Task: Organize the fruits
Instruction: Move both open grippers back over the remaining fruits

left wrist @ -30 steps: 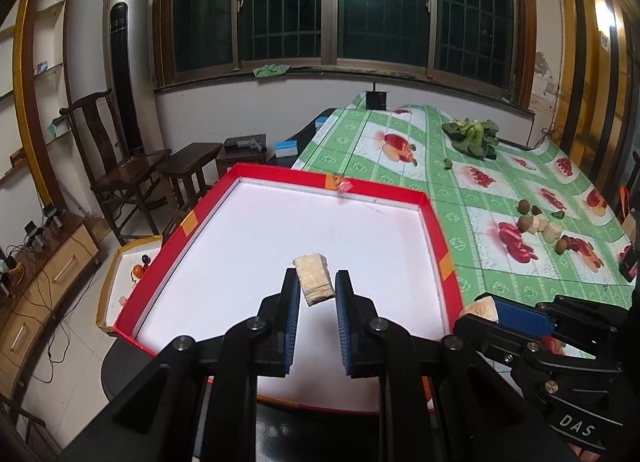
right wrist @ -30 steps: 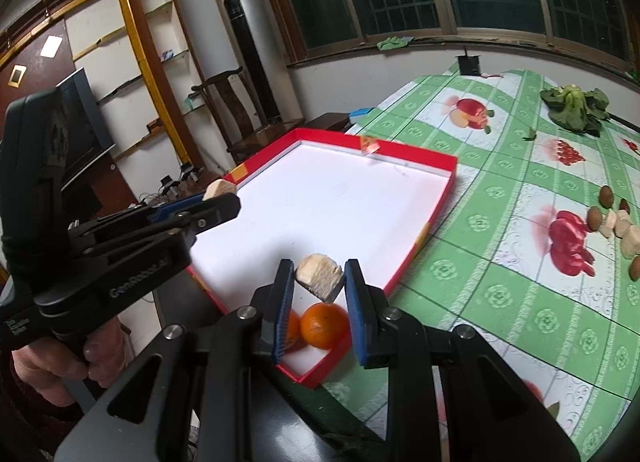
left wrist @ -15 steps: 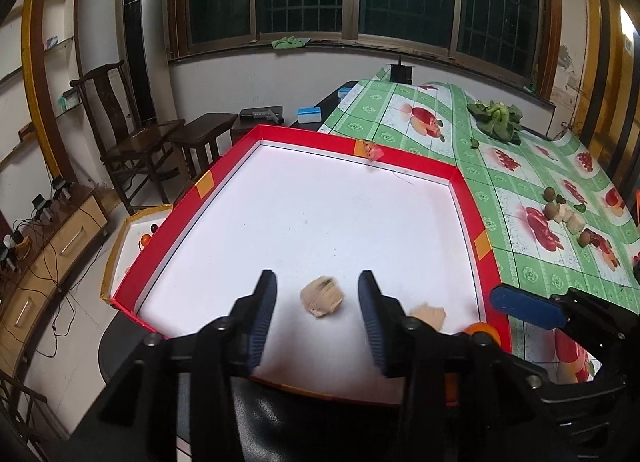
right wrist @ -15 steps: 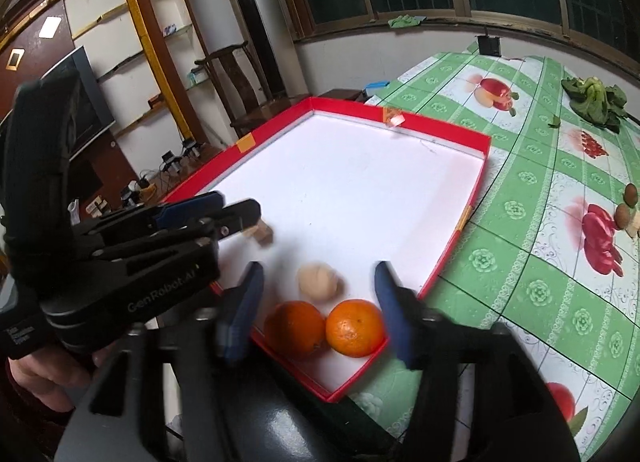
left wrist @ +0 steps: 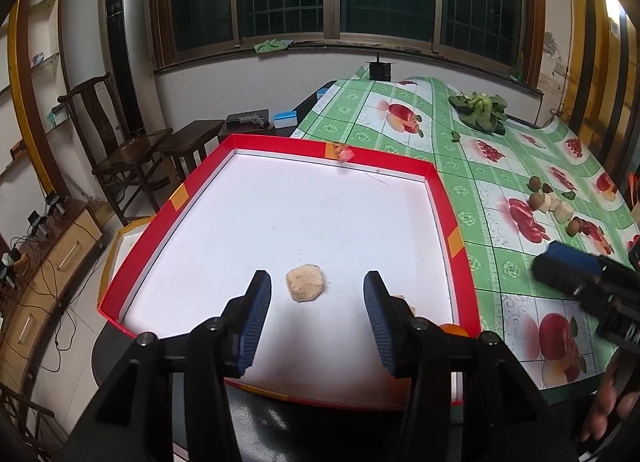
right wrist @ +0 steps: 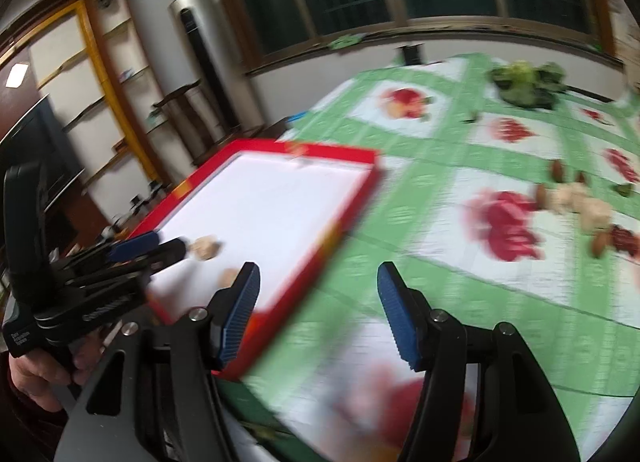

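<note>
Left tongs (left wrist: 316, 298) stand spread wide over the near part of a red-rimmed tray (left wrist: 444, 198) with a white floor, gripping nothing. A pale, tan peeled fruit chunk (left wrist: 305, 283) lies on the tray floor between the blue pads, apart from both. A second pale chunk (left wrist: 403, 299) shows partly behind the right-hand finger, and an orange (left wrist: 452, 329) peeks out at the tray's near right corner.

Right tongs (right wrist: 318, 294) are also spread wide and empty, poised over the green fruit-print tablecloth (right wrist: 432, 150) just beside the tray's edge; that view is blurred. In it, the two pale chunks lie on the tray near the left tongs' tips.

Farther along the table, well apart from the tray, a loose cluster of brown kiwis and pale cubes (left wrist: 554, 206) rests on the cloth, with a bunch of leafy greens (left wrist: 480, 110) near the far end. A wooden chair (left wrist: 116, 142) and a tall floor air conditioner (left wrist: 120, 58) stand by the wall.
</note>
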`<state>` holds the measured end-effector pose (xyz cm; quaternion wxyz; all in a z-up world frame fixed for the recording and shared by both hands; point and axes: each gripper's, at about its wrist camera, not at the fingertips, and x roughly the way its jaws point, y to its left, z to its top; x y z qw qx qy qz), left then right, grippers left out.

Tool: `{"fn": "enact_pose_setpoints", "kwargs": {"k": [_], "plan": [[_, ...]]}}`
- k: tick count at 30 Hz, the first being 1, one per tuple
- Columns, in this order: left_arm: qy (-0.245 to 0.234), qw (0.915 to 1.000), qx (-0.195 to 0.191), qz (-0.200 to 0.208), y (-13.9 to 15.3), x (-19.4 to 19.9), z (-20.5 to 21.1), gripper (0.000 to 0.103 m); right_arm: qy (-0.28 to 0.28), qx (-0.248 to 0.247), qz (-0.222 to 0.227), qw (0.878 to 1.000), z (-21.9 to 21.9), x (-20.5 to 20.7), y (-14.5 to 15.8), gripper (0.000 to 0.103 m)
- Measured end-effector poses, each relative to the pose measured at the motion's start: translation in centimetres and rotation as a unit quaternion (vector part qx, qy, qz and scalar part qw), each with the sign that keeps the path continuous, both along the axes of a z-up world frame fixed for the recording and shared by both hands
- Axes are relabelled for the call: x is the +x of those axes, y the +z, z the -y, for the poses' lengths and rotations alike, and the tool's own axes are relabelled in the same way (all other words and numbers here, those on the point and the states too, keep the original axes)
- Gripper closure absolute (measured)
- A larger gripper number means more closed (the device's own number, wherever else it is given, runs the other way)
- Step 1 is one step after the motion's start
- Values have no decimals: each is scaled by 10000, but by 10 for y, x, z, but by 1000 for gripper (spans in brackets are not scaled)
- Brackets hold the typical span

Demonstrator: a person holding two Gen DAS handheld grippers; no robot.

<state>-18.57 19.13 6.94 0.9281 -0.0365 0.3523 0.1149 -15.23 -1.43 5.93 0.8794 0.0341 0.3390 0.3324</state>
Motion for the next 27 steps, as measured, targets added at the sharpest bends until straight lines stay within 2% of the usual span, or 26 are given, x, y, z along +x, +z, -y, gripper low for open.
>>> {"fn": "enact_pose_setpoints", "kwargs": {"k": [5,10,14,19,22,23,27], "plan": [[-123,9999,75,2,5,4,10,53,-815,-159,85,9965,78,15,6,41],[-414,9990,170,6,10,10,34,53,-1733,-426,-2,9840,163,33,4,40],[-753,9970,195,-32,12,13,58,53,-1983,-795,-111,9769,200,56,-3,40],[-1136,9930,308,-70,16,14,88,53,-1922,-1394,-308,9709,205,90,-20,41],[-1313,9907,325,-116,18,16,100,53,-1801,-1562,-427,9702,200,106,-28,49],[-1353,9902,326,-131,19,16,103,53,-1761,-1671,-449,9690,196,111,-30,55],[-1539,9873,361,-179,21,23,121,53,-1730,-1953,-386,9646,184,127,-33,64]]}}
